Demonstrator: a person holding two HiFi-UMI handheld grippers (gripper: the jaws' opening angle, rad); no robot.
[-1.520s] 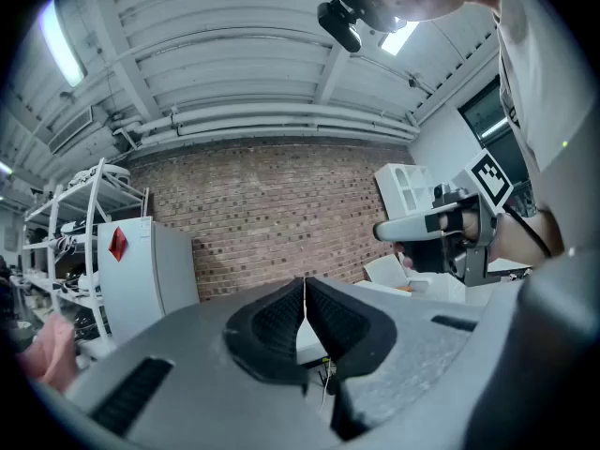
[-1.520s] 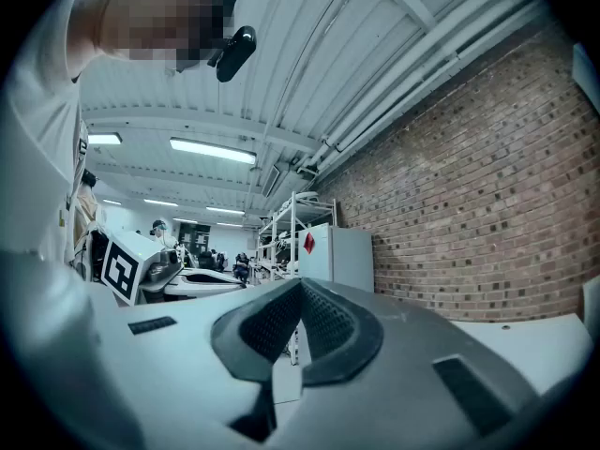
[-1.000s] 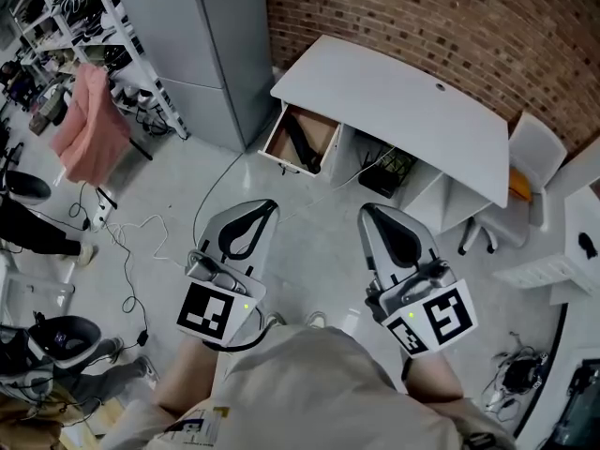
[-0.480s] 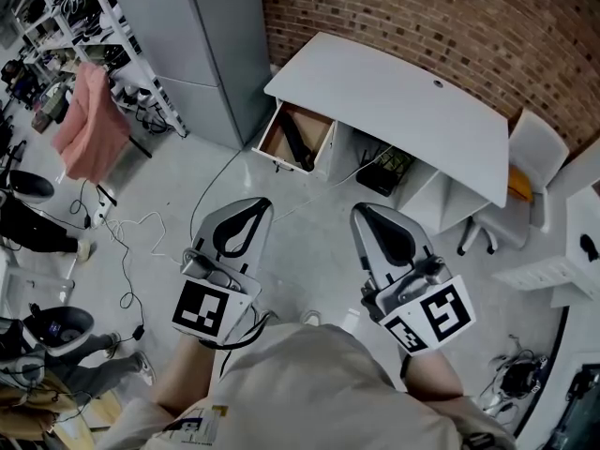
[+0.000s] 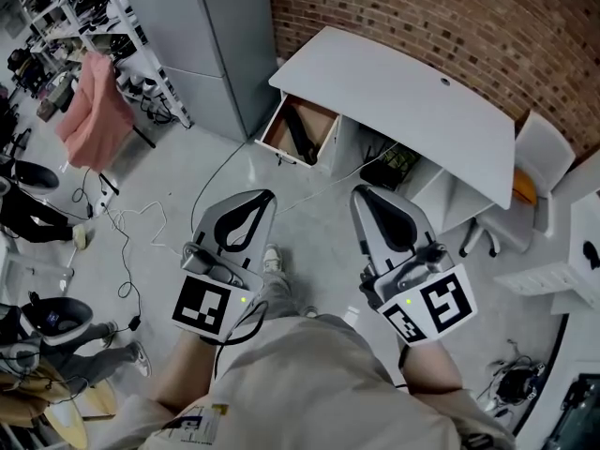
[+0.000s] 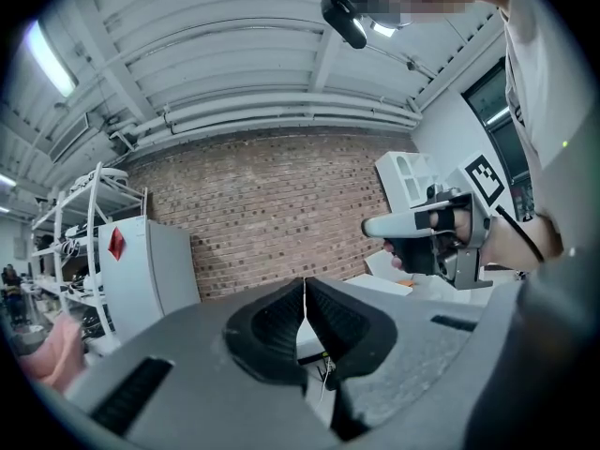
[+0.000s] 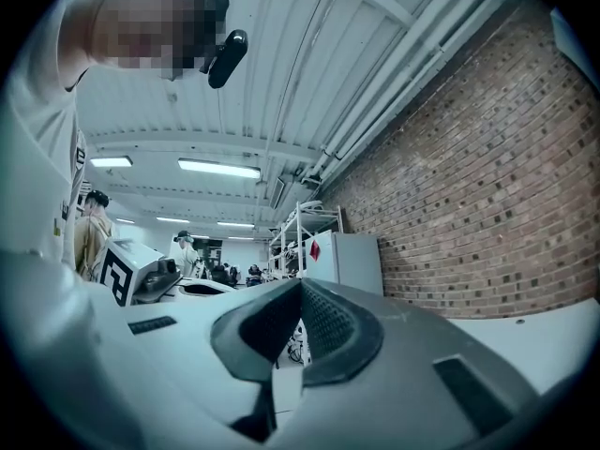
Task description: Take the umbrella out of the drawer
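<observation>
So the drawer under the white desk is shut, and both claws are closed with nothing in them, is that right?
Not quite. The head view shows the drawer under the white desk pulled open, not shut. The left claw and right claw are closed and empty.

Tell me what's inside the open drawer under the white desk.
Inside the drawer, one long dark item, likely the umbrella, lies on the brown bottom. The drawer's rear is covered by the desk top, so anything there is unseen.
</observation>
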